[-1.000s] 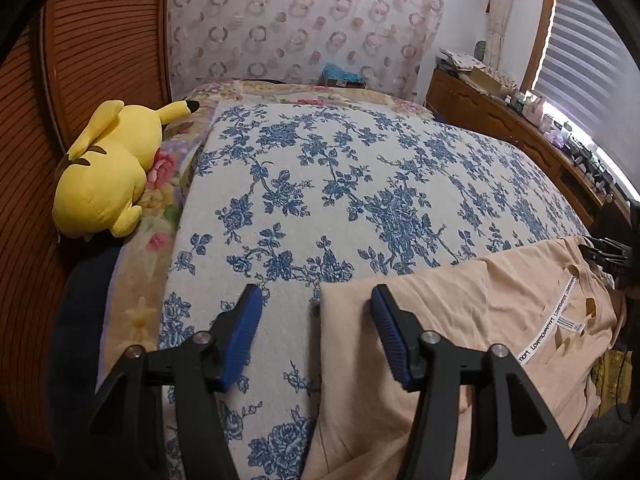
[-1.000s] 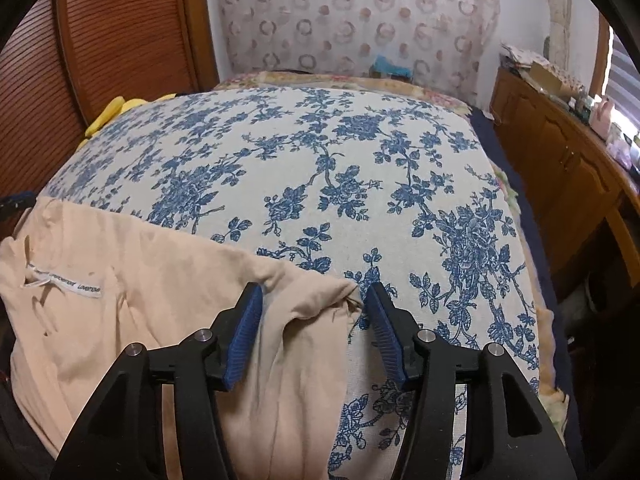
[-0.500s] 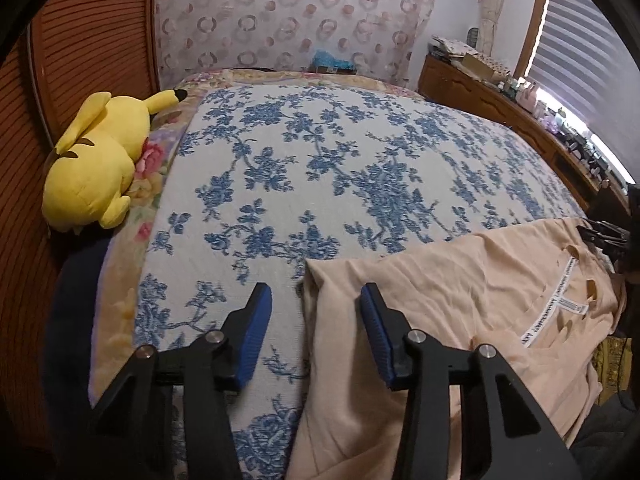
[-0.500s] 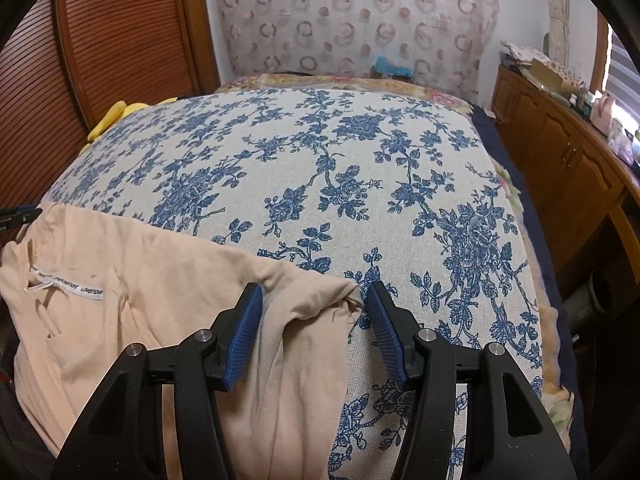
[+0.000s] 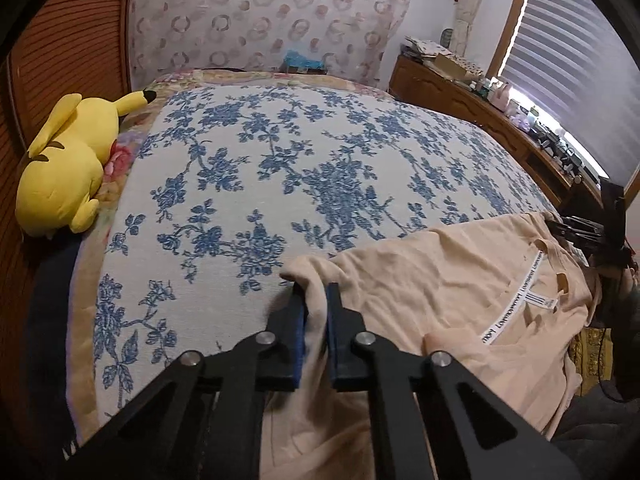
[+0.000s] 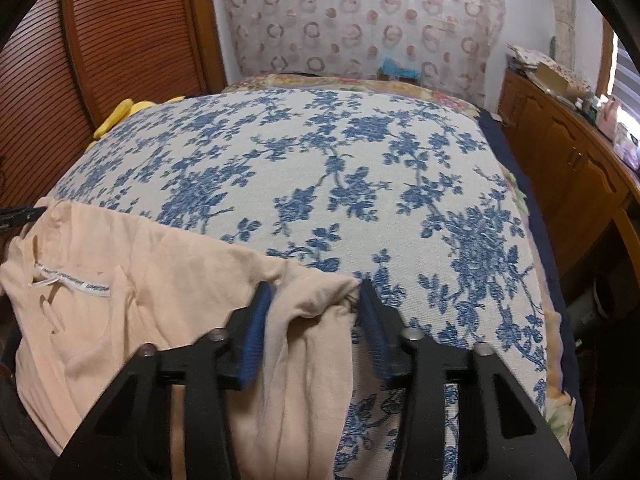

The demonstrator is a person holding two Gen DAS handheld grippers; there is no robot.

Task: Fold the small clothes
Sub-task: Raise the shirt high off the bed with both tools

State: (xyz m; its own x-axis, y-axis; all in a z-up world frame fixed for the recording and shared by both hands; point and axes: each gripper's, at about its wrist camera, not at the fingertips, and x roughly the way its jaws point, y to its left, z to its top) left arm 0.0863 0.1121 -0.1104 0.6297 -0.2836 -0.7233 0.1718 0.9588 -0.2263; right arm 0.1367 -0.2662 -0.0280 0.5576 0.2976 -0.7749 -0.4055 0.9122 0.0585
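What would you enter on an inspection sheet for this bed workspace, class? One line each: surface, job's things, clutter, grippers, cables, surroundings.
Surface: bedspread with blue flowers, flat.
Job's things: peach garment spread at the near edge, label strip up.
Clutter: yellow plush toy at the bed's left side.
Grippers: left gripper shut on one garment corner; right gripper closing, another garment corner between its pads.
Cables: nothing seen.
Surroundings: wooden cabinet with small items on top, window blind, patterned curtain behind the bed.
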